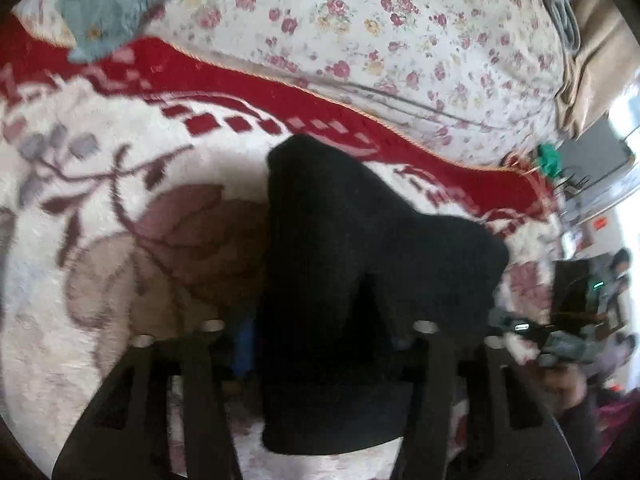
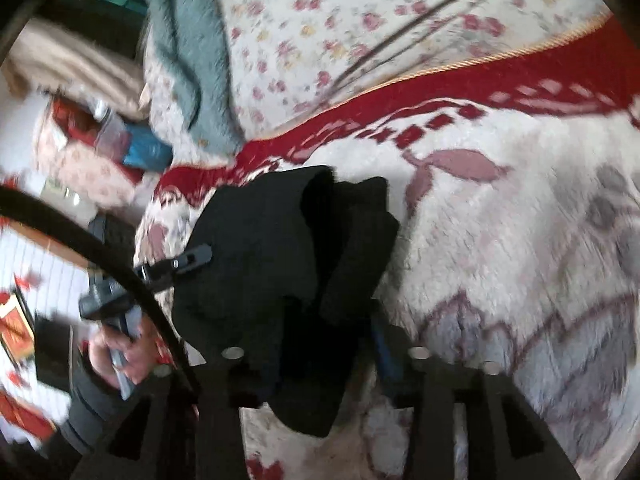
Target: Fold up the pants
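The black pants (image 1: 340, 240) are a thick bunched bundle on a white, plush blanket (image 1: 120, 280) with a dark red border. My left gripper (image 1: 320, 326) has the bundle between its fingers; the cloth fills the gap and hangs below them. In the right wrist view the pants (image 2: 272, 248) likewise fill the gap of my right gripper (image 2: 325, 352), beside a sliver of its blue pad (image 2: 386, 348). The left gripper (image 2: 192, 260) rests on the bundle's left side, held by a hand (image 2: 120, 356). The right gripper (image 1: 520, 326) shows at the bundle's right edge.
Behind the blanket lies a floral quilt (image 1: 400, 20) with a fluffy teal cloth (image 1: 108, 0) on it. A black cable (image 2: 100, 248) arcs across the left of the right wrist view. Beige folded fabric (image 2: 60, 68) and cluttered items sit off the bed's left side.
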